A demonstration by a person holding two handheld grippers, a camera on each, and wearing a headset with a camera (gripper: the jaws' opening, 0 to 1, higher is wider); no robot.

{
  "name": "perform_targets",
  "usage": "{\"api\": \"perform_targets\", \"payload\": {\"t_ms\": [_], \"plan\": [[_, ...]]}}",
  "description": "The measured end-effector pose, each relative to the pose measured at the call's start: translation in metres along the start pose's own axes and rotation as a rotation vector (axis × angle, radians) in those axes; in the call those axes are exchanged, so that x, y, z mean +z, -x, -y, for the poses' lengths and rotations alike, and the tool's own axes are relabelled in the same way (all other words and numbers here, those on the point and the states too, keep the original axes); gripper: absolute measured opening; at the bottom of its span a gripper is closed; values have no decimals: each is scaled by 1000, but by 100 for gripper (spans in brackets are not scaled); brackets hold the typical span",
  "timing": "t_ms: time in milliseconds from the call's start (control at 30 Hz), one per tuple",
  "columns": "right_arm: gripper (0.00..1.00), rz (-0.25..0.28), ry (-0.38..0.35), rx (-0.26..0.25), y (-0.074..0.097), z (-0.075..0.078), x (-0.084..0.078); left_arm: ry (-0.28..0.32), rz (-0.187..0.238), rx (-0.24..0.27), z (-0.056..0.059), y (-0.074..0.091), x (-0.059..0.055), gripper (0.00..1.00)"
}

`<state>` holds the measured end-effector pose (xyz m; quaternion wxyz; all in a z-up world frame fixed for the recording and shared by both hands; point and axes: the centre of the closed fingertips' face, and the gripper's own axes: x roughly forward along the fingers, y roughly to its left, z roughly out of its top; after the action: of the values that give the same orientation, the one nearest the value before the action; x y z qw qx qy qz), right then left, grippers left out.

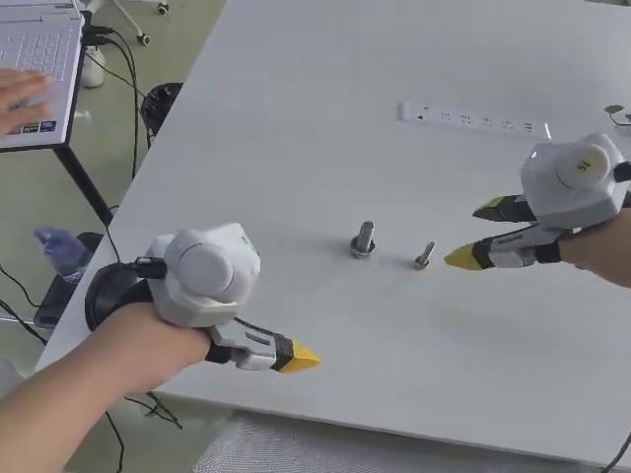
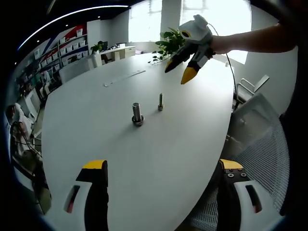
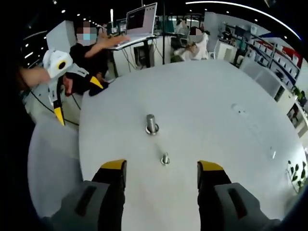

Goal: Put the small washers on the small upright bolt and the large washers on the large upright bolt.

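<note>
Nearest, the left gripper (image 1: 301,358) hovers over the front edge of the white table (image 1: 296,148), jaws spread wide and empty. Further in, the large bolt (image 1: 364,239) and the small bolt (image 1: 425,256) stand upright, near each other. Beside the small one the right gripper (image 1: 469,235) hangs, also spread and empty. Behind lies a power strip (image 1: 473,120).

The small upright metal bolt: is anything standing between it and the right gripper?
Nothing visible does: bare white tabletop lies between the yellow-tipped right gripper and the small silver bolt. The larger bolt stands beyond it.
</note>
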<state>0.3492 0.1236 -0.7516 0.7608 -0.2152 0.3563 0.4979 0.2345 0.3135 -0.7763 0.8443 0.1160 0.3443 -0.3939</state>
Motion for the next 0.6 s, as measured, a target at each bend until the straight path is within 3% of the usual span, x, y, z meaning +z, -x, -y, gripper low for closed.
{"api": "perform_targets", "payload": {"t_ms": [33,200,267,400,600], "plan": [[63,14,1,4,5,-2,-2,13,18,0,0,1,3,95],[68,107,-20,-1,27,-11,-5,20,27,-4,-1,4,4,94],[71,138,-62,-8,35,-14,-9,27,27,-2,-3,5,2,94],[76,168,-60,-26,45,-21,-17,84,68,-22,-2,8,5,95],[87,241,-102,-29,54,-38,-22,77,101,-30,1,14,9,97]]}}
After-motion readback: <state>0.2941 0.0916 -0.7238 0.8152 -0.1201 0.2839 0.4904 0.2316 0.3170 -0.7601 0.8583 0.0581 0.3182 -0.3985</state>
